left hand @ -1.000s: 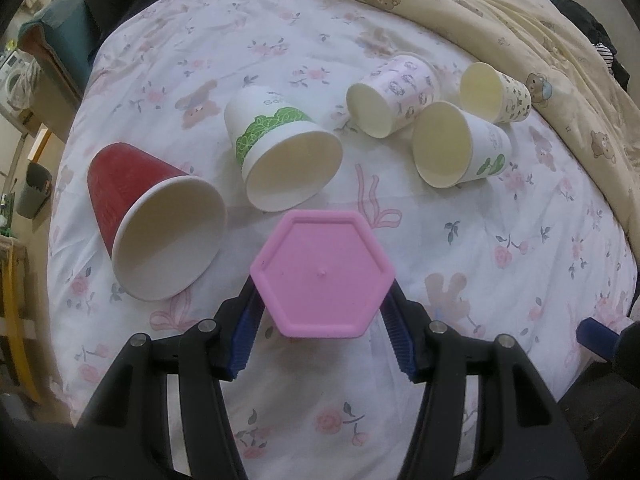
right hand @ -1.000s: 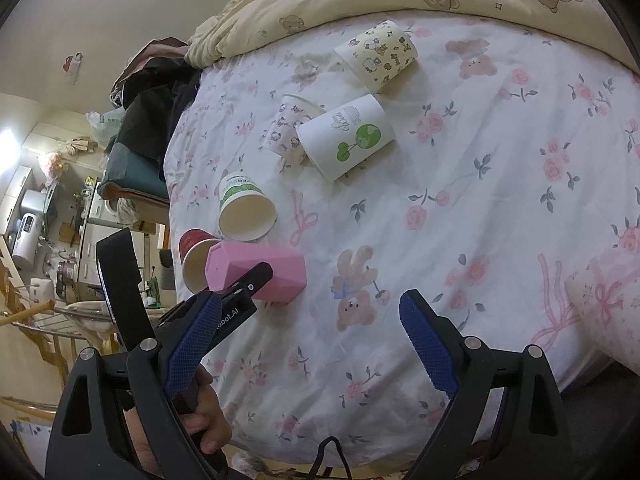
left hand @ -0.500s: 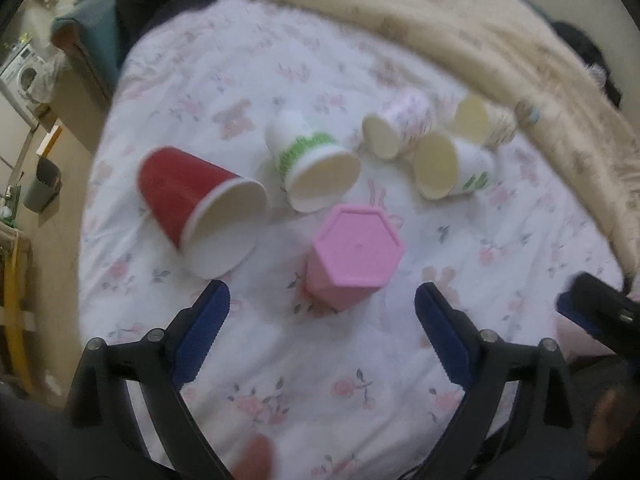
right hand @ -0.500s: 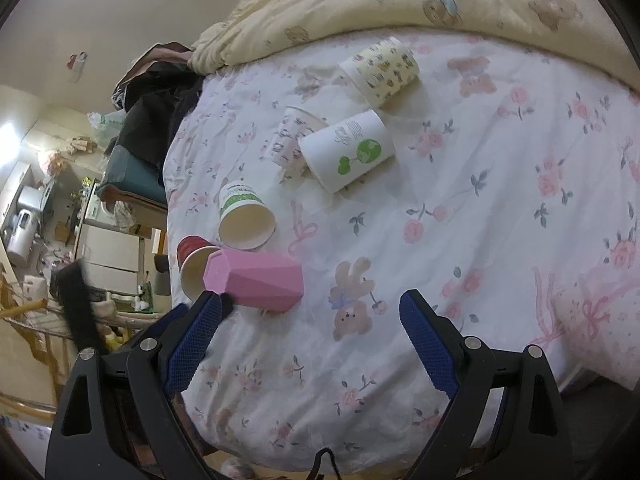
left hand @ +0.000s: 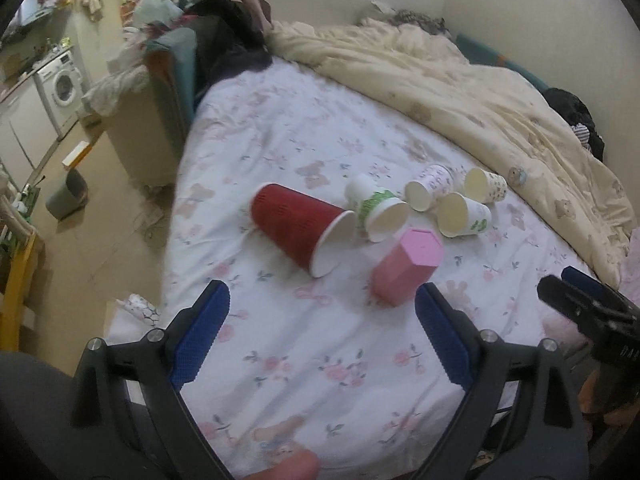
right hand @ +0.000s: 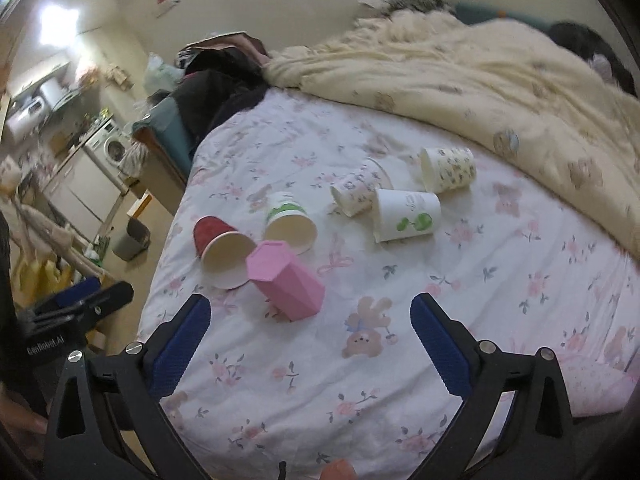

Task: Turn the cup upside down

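Observation:
A pink hexagonal cup (left hand: 405, 268) stands upside down, base up and leaning, on the floral bed sheet (left hand: 320, 360); it also shows in the right wrist view (right hand: 286, 282). My left gripper (left hand: 320, 332) is open and empty, pulled back from the cup toward the bed's near edge. My right gripper (right hand: 310, 344) is open and empty, just in front of the cup. The right gripper's black tip (left hand: 576, 308) shows at the right edge of the left wrist view.
A red cup (left hand: 300, 230), a green-patterned cup (left hand: 378, 210) and three small printed paper cups (left hand: 460, 196) lie on their sides behind the pink cup. A cream duvet (left hand: 460, 92) covers the far side. The bed's left edge drops to the floor with a bin (left hand: 66, 198).
My left gripper opened and let go of the pink cup, then drew back and up. The cup now stands alone on the sheet. The right gripper's view tilted up.

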`<state>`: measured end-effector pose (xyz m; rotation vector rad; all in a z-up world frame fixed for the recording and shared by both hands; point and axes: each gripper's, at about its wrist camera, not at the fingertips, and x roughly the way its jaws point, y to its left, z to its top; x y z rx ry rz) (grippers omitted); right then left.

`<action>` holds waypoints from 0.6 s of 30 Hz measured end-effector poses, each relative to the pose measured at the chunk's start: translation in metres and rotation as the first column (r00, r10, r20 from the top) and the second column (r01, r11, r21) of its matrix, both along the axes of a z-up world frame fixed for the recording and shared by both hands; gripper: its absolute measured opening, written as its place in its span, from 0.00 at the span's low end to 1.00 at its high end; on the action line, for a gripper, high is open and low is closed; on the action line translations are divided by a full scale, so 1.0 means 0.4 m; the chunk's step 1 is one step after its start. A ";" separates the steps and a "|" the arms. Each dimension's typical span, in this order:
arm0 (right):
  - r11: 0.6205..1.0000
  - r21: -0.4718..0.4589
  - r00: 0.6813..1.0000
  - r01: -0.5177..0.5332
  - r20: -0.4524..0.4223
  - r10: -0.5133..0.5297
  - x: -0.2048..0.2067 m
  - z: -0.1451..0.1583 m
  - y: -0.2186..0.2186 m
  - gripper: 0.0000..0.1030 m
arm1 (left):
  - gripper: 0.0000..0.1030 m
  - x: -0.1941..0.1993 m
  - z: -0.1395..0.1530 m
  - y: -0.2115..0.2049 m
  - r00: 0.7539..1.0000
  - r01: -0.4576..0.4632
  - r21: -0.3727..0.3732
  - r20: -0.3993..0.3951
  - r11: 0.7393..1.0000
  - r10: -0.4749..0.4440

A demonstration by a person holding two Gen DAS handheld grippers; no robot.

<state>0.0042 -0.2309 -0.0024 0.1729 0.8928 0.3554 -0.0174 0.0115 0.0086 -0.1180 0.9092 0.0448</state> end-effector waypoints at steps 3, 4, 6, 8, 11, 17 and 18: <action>0.998 -0.054 1.000 -0.014 0.026 0.016 -0.026 -0.007 0.031 1.00 | 0.90 -0.025 -0.005 0.008 1.000 -0.004 0.001 0.027 1.000 0.004; 0.998 -0.067 0.999 -0.017 0.032 0.019 -0.032 -0.011 0.038 1.00 | 0.90 -0.032 -0.009 0.006 0.999 -0.010 0.011 0.039 1.000 0.010; 0.997 -0.077 0.999 -0.011 0.041 0.015 -0.036 -0.016 0.045 1.00 | 0.90 -0.040 -0.020 0.003 0.999 -0.018 0.000 0.046 1.000 0.018; 0.997 -0.082 0.998 -0.001 0.058 0.006 -0.037 -0.022 0.046 1.00 | 0.90 -0.045 -0.033 0.004 0.999 -0.022 -0.025 0.035 0.999 0.022; 0.995 -0.103 0.997 0.007 0.072 0.000 -0.033 -0.027 0.053 1.00 | 0.98 -0.032 -0.050 -0.005 0.999 -0.032 -0.019 0.022 0.999 0.032; 0.991 -0.132 0.998 0.000 0.064 0.008 -0.018 -0.044 0.071 1.00 | 1.00 -0.024 -0.052 -0.010 0.999 -0.036 -0.022 0.032 0.999 0.037; 0.990 -0.142 0.997 -0.001 0.072 0.012 -0.021 -0.043 0.075 1.00 | 1.00 -0.024 -0.053 -0.010 0.999 -0.037 -0.015 0.030 0.999 0.038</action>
